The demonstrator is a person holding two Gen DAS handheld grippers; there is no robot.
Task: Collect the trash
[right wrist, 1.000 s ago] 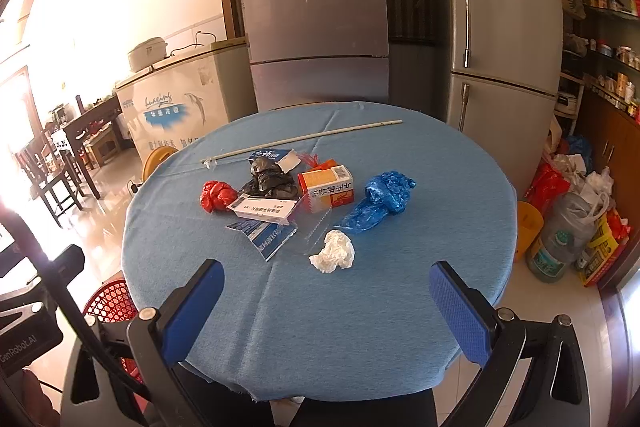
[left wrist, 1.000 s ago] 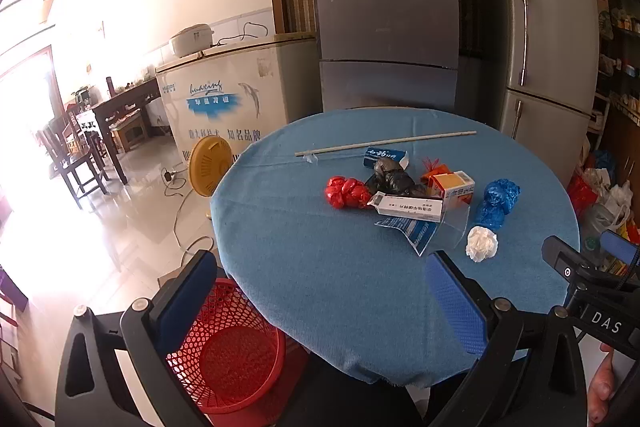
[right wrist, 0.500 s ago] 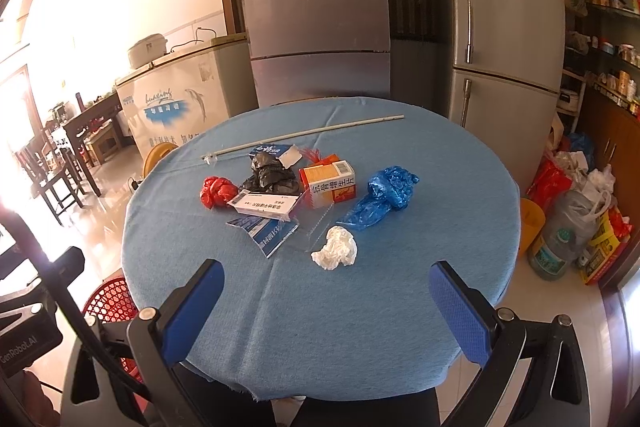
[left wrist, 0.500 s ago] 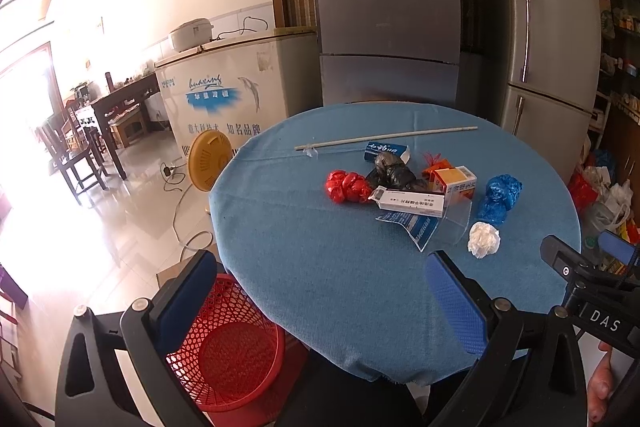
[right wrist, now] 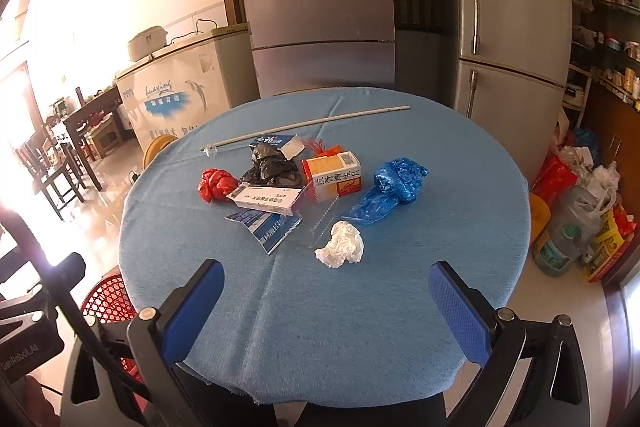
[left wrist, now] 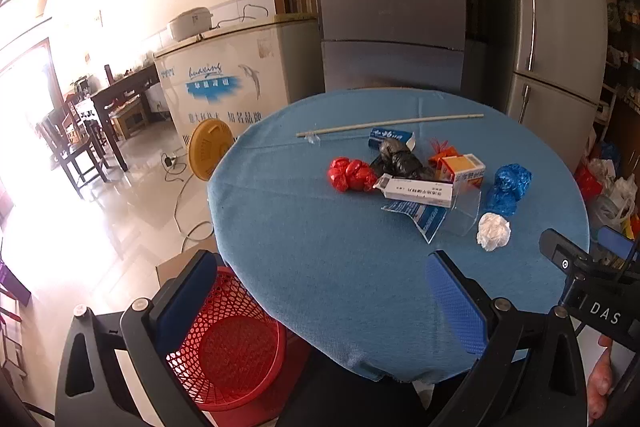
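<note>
We held the left gripper (left wrist: 320, 291) and right gripper (right wrist: 326, 301) spread wide, empty, low in frame; trash pile (right wrist: 304, 183) sat mid-frame, red basket (left wrist: 228, 351) lower left.

Behind your desk (right wrist: 360, 327) stand two grey fridges (right wrist: 516, 27) and a white chest freezer (left wrist: 232, 79) with a rice cooker (left wrist: 188, 23) on top. A yellow fan (left wrist: 210, 149) sits on the floor beside the desk.

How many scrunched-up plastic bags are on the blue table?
4. The red bag is leftmost, the black bag sits behind the white box, the blue bag is rightmost, and the white bag lies nearest. More may hide under the pile.
</note>
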